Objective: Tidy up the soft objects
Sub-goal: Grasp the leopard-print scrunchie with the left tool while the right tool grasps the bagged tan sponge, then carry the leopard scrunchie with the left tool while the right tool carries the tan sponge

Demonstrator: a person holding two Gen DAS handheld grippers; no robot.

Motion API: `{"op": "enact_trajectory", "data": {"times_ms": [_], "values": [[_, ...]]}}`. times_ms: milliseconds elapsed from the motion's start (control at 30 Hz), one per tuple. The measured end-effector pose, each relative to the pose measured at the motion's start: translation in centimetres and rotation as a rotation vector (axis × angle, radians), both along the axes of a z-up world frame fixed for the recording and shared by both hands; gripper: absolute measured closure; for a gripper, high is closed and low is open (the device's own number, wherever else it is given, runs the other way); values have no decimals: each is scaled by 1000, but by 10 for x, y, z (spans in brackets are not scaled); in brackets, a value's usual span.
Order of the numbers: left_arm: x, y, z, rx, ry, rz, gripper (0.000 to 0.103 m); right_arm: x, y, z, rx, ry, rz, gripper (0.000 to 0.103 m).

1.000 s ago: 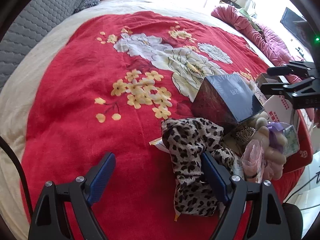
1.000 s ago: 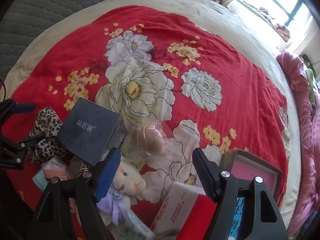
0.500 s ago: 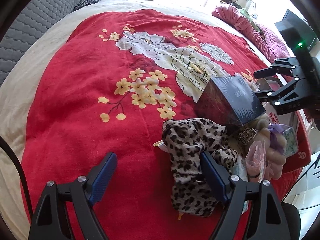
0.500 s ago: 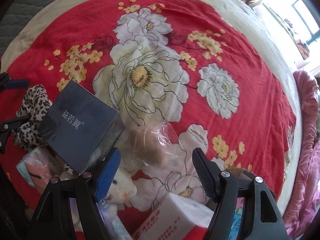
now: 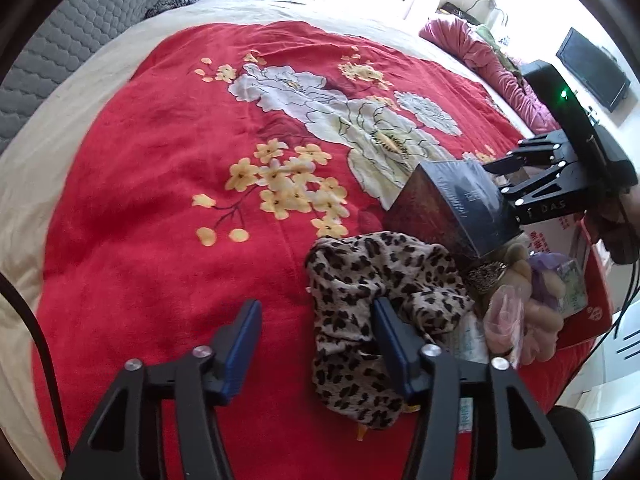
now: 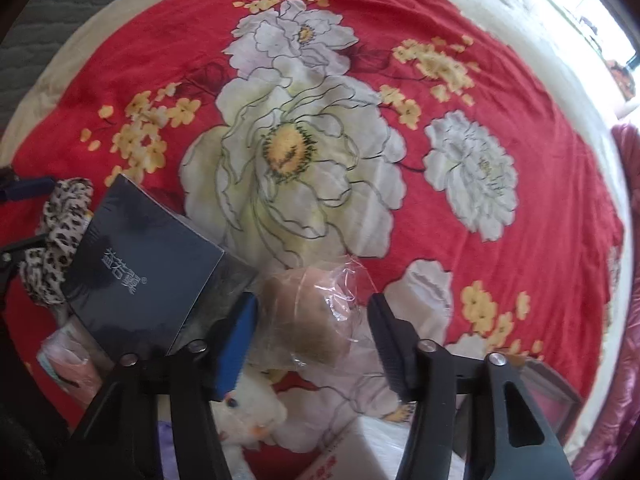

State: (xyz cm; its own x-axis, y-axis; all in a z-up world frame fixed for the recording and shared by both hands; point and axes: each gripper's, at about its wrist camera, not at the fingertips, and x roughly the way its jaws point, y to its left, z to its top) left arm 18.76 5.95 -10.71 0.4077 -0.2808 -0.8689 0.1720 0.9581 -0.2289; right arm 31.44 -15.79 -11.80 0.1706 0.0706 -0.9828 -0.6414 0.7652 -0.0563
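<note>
A leopard-print cloth (image 5: pixel 380 280) lies crumpled on the red flowered blanket (image 5: pixel 160 200). My left gripper (image 5: pixel 316 344) hangs over its left edge, and the jaws are closing. The right finger (image 5: pixel 390 344) rests over the cloth while the left one stands clear on bare blanket. A brown plush in a clear plastic bag (image 6: pixel 316 312) sits between the closing jaws of my right gripper (image 6: pixel 314 332). The left pad is at the bag's edge and the right pad is just off it. In the left wrist view the right gripper (image 5: pixel 498 179) shows behind a dark blue box (image 5: pixel 460 204).
The dark blue box (image 6: pixel 140 264) leans beside the bagged plush. A white plush toy (image 6: pixel 248 412), a pink bagged item (image 5: pixel 504 320) and a white carton (image 6: pixel 340 456) crowd the near edge. A grey padded headboard (image 5: pixel 80 40) stands at the far left.
Both pairs of jaws have narrowed. My right gripper has sunk toward the bagged brown plush, which now lies between its fingers. The left hand has stayed over the leopard cloth.
</note>
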Motion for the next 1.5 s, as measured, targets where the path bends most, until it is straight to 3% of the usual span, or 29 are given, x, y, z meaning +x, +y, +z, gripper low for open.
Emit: {"op": "enact_trajectory", "data": {"times_ms": [133,267,500,800,1033,1133,1500], "values": [[1,1,-1,-33,2,2,61,1,-5,-1,38,31,-24,54],[1,1,-3,-43,1,4,78,-3,-14,8,63,-9,-59,55],[0,-3,-3,-21,0,-5,87,-24,-46,55,158,-95,-175,55],[-2,3,-1,-21,-2,3,90,-91,-49,91,249,-171,-272,55],[-8,14,14,-13,-28,31,91,-131,-48,95,275,-188,-305,55],[-13,18,23,-12,-41,39,91,-146,-45,95,240,-224,-307,55],[-43,16,49,11,-82,30,91,-193,-49,104,295,-264,-381,55]]}}
